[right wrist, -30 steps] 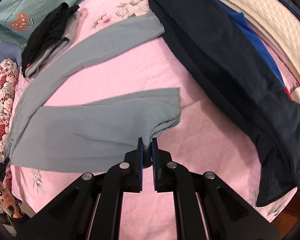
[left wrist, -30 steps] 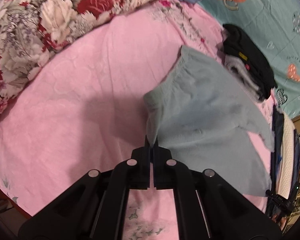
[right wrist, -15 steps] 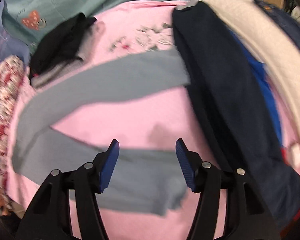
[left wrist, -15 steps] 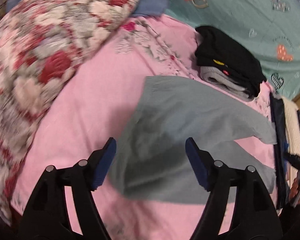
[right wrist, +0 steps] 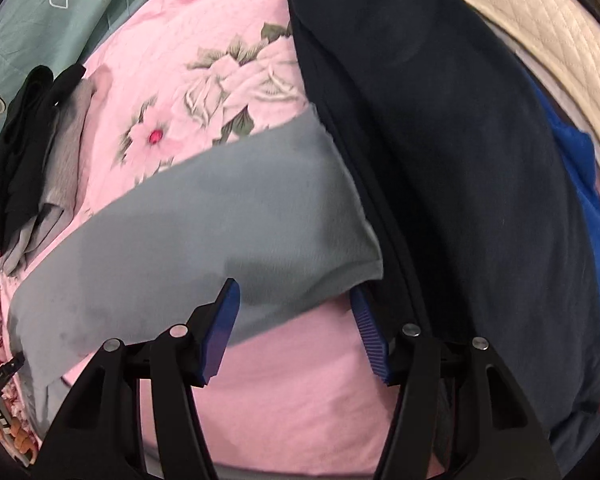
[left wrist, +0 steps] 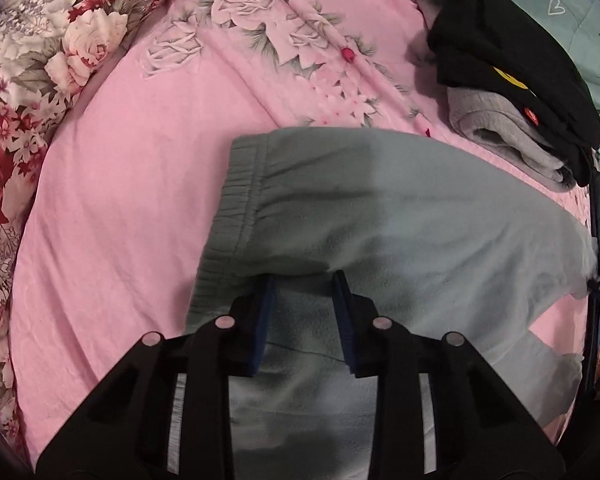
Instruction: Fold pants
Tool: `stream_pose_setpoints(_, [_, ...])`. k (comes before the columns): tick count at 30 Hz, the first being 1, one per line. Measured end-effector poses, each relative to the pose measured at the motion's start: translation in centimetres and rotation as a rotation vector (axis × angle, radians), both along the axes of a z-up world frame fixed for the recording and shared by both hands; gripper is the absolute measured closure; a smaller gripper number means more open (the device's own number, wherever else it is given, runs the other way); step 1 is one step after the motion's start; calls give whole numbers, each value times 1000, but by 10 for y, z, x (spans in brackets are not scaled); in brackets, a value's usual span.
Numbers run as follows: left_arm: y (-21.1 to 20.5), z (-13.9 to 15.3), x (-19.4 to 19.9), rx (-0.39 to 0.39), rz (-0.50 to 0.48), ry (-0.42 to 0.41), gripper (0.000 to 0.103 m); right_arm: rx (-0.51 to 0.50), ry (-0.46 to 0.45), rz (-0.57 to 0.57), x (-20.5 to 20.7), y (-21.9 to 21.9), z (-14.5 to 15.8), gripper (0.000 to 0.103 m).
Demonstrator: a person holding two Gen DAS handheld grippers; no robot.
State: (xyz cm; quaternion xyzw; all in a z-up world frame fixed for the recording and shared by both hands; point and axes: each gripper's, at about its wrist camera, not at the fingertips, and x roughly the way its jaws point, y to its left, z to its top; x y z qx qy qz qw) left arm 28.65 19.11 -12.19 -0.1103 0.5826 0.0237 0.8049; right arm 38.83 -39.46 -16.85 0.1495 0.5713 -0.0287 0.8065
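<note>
Grey-green fleece pants (left wrist: 400,216) lie spread on the pink floral bedspread (left wrist: 120,200), elastic waistband (left wrist: 228,216) at the left. My left gripper (left wrist: 304,292) is open, its blue pads low over the pants just inside the waistband. In the right wrist view one pant leg (right wrist: 204,224) runs diagonally, its cuff end beside a dark garment. My right gripper (right wrist: 296,304) is open, hovering at the lower edge of that cuff. Neither gripper holds anything.
A folded pile of black and grey clothes (left wrist: 512,80) sits at the far side, also in the right wrist view (right wrist: 28,152). A large dark navy garment (right wrist: 460,184) lies right of the cuff, with a cream quilt (right wrist: 540,24) beyond. A floral pillow (left wrist: 32,52) lies left.
Both grippers let go of the pants and opened, then moved forward and lower: the left over the waistband area, the right to the far leg's cuff.
</note>
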Motion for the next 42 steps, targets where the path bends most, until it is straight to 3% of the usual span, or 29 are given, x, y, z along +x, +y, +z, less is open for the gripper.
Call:
stream_pose_setpoints(2, [2, 1, -4, 22, 3, -6, 79, -40, 1, 4, 2, 2, 1, 99])
stream_pose_setpoints(8, [3, -1, -7, 36, 4, -10, 79, -43, -16, -14, -28, -5, 20, 99])
stream_pose_setpoints(11, [-8, -1, -7, 85, -16, -7, 78, -31, 12, -19, -37, -9, 11, 99])
stream_pose_setpoints(14, [-14, 1, -4, 104, -54, 13, 78, -75, 11, 7, -39, 0, -1, 97])
stream_pose_setpoints(15, [-11, 6, -6, 95, -72, 27, 78, -100, 14, 18, -45, -2, 2, 89])
stream_pose_setpoints(16, [-7, 14, -8, 95, -81, 20, 77, -122, 24, 24, -46, 0, 5, 69])
stream_pose_setpoints(18, [3, 38, -9, 174, -93, -37, 58, -134, 11, 32, -55, 1, 18, 61])
stream_pose_setpoints(19, [8, 51, -8, 216, -101, -72, 30, -149, -9, 38, -64, 2, 28, 61])
stream_pose_setpoints(20, [12, 60, -5, 243, -121, -101, 16, -161, -27, 45, -72, 3, 36, 60])
stream_pose_setpoints(23, [11, 74, 17, 319, -237, -160, 16, -136, -93, 83, -105, 11, 58, 57])
stream_pose_setpoints(26, [-1, 62, 40, 329, -416, -172, 16, -87, -110, 133, -135, 27, 68, 57])
stream_pose_setpoints(31, [-31, 29, 72, 308, -618, -138, 16, -84, -106, 220, -152, 68, 81, 57])
stream_pose_setpoints(34, [-38, -1, 89, 295, -683, -52, 15, -97, -105, 289, -141, 98, 83, 57])
stream_pose_setpoints(36, [-36, -5, 91, 236, -694, -61, 20, -102, -104, 340, -133, 122, 88, 57])
stream_pose_setpoints(37, [-35, -4, 89, 197, -712, -68, 36, -102, -104, 363, -129, 131, 89, 57])
stream_pose_setpoints(38, [-35, -1, 86, 173, -732, -85, 62, -106, -106, 397, -118, 146, 89, 57])
stream_pose_setpoints(40, [-36, 1, 79, 187, -753, -110, 81, -113, -115, 464, -99, 174, 90, 57])
stream_pose_setpoints(42, [-35, 2, 76, 195, -738, -126, 89, -112, -140, 571, -77, 211, 93, 57])
